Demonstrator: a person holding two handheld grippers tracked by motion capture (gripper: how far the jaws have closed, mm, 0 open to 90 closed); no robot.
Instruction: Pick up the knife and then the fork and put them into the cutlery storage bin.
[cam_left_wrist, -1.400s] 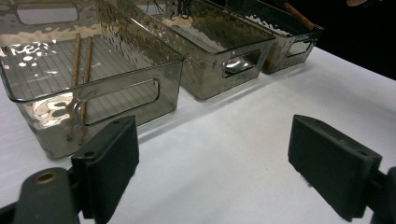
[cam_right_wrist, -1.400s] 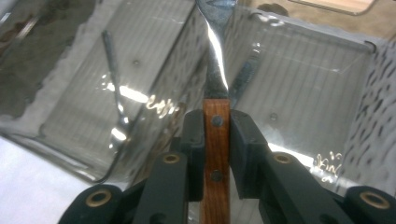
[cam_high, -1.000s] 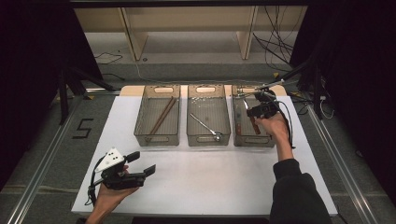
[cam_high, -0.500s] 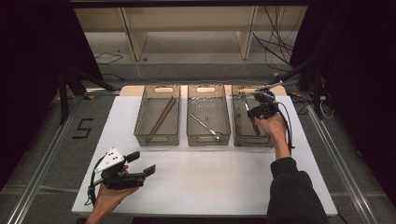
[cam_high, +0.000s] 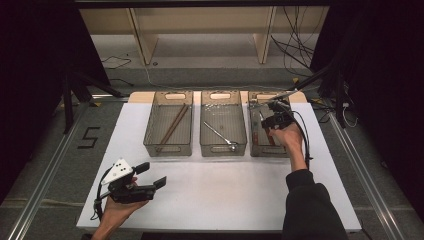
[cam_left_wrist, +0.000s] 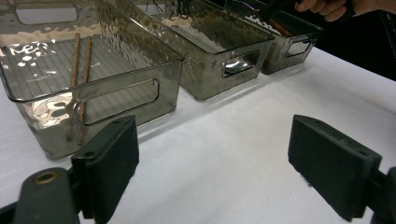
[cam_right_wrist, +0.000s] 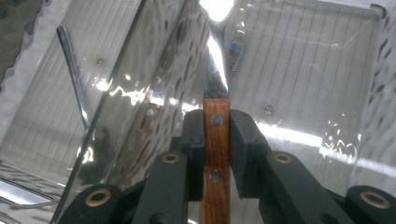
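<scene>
The right gripper (cam_right_wrist: 216, 135) has its jaws clamped tight on the wooden handle of a knife (cam_right_wrist: 215, 140) (two rivets showing), blade pointing away into the right-hand bin (cam_high: 255, 150). In the high view that gripper (cam_high: 265, 122) sits over the bin w/ the knife (cam_high: 256, 136) dipping inside. The left gripper (cam_high: 152, 175) rests low near the front-left of the white table (cam_high: 225, 200), jaws spread wide apart, nothing btwn them. Chopsticks (cam_high: 172, 125) lie in the left bin (cam_high: 150, 145); a metal utensil (cam_high: 220, 135) in the middle bin (cam_high: 222, 149).
</scene>
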